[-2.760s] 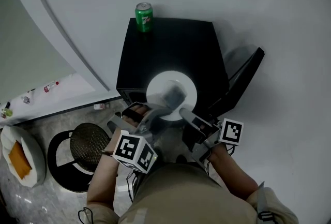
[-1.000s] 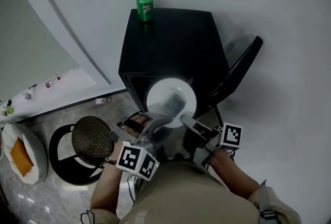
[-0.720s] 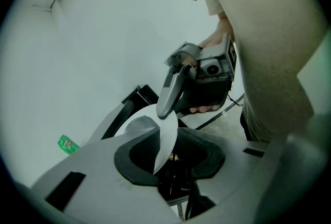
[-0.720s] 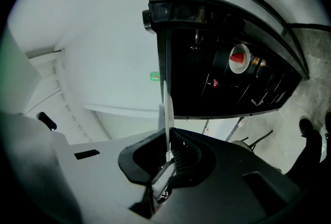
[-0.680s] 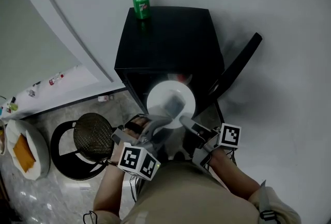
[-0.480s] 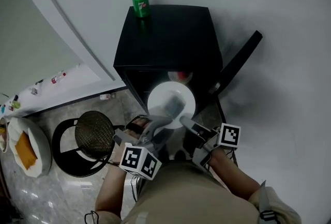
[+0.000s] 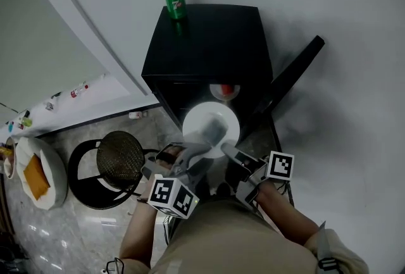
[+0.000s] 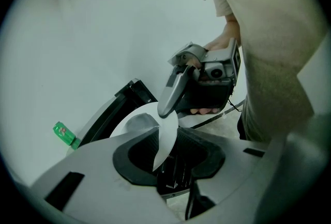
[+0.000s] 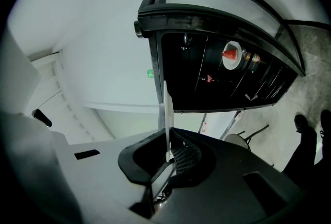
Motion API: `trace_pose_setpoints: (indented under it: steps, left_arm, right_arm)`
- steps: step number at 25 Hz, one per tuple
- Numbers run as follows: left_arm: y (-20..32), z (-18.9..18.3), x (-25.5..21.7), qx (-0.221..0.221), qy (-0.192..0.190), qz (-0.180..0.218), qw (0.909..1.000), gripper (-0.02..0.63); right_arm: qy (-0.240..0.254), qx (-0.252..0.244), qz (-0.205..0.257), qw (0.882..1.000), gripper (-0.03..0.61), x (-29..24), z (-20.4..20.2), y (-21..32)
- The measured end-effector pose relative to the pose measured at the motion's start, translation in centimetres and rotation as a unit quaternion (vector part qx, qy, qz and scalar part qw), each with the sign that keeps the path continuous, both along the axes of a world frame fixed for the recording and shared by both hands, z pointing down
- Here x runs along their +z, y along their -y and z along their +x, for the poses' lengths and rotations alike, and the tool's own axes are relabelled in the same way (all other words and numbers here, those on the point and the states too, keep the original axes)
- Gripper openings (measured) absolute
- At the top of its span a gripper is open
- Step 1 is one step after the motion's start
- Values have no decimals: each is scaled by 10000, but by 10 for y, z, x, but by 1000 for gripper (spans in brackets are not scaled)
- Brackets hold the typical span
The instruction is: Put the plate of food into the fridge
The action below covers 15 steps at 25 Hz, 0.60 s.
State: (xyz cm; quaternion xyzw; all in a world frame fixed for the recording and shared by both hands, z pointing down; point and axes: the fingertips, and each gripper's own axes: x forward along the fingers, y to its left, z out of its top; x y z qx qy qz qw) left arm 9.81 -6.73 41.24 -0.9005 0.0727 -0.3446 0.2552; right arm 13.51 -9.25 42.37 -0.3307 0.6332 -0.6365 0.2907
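The left tool (image 7: 195, 152) is clamped on the near-left rim of the white plate (image 7: 211, 128). In the left gripper view the thin white rim runs down between the left tool's (image 8: 166, 154) dark pads, and they press on it. The right tool (image 7: 229, 146) grips the near-right rim. In the right gripper view the plate (image 9: 166, 109) stands edge-on, pinched tight between the right tool's (image 9: 168, 154) nearly closed jaws. The left gripper view also shows the right tool (image 8: 171, 94) across the plate (image 8: 139, 124), one of its grey fingers lying on the far rim.

The plate hangs level between the two tools, in the air just before the open front of the black fridge (image 7: 209, 38) and not yet inside it. On the plate lies a pale grey heap of food (image 7: 215, 124), too blurred to name.

Inside the fridge (image 9: 222, 83), a small white dish (image 7: 224, 90) with something red on it sits on a wire shelf, and it shows in the right gripper view too (image 9: 231, 55). The fridge door (image 7: 288, 80) stands swung out to the right. A green can (image 7: 175, 2) stands upright on the back-left corner of the fridge top.

To the left of the fridge, on the marbled floor (image 7: 63, 228), stands a black stool (image 7: 120, 162) with a round mesh seat. Farther left lies a white round container (image 7: 56, 171) holding an orange piece.
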Motion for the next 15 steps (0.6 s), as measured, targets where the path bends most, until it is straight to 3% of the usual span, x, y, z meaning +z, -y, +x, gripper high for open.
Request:
trace_pose_setpoints:
  steps: [15]
  left_arm:
    - [-17, -17, 16, -486, 310, -188, 9982, 100]
  right_arm:
    - [59, -345, -179, 9992, 31, 20, -16, -14]
